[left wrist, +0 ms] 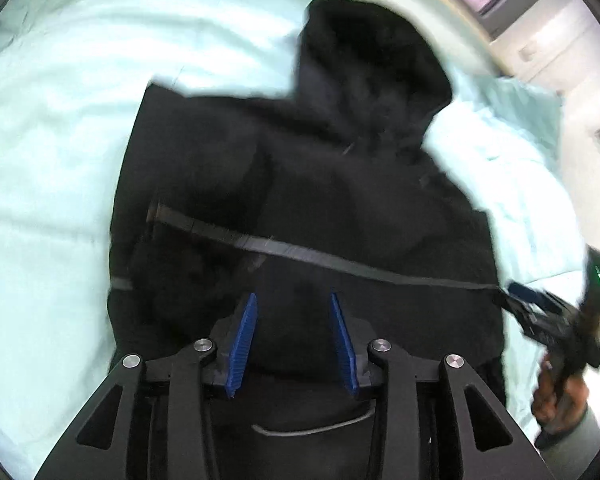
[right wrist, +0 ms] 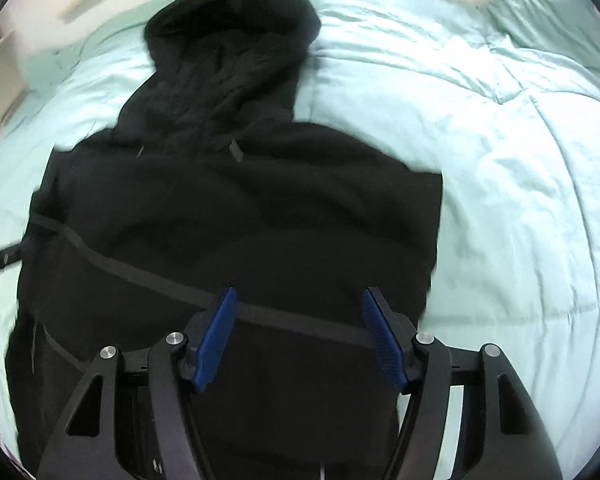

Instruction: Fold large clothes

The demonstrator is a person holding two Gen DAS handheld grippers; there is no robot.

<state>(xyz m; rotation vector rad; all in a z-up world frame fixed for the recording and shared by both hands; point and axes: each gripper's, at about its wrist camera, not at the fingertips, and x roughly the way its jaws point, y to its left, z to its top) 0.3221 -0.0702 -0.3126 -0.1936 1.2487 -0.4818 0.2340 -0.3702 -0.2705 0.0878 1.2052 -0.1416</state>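
Observation:
A black hooded jacket (left wrist: 340, 184) (right wrist: 240, 208) lies flat on a pale mint comforter (left wrist: 60, 140) (right wrist: 500, 160), with its hood (left wrist: 372, 60) (right wrist: 228, 32) at the far end. A dark grey strap (left wrist: 300, 254) (right wrist: 140, 276) runs across its body. My left gripper (left wrist: 293, 294) hovers over the jacket's lower part, open, with nothing between its blue pads. My right gripper (right wrist: 301, 289) is open wide above the jacket's right side. The strap passes beneath the gap, untouched by the pads. In the left wrist view the right gripper (left wrist: 512, 298) sits at the jacket's right edge.
A hand (left wrist: 556, 396) holds the right gripper's handle. A mint pillow or bunched cover (left wrist: 516, 108) (right wrist: 556, 20) lies at the bed's far corner. White furniture (left wrist: 552, 48) stands beyond the bed. Bare comforter stretches to the left and right of the jacket.

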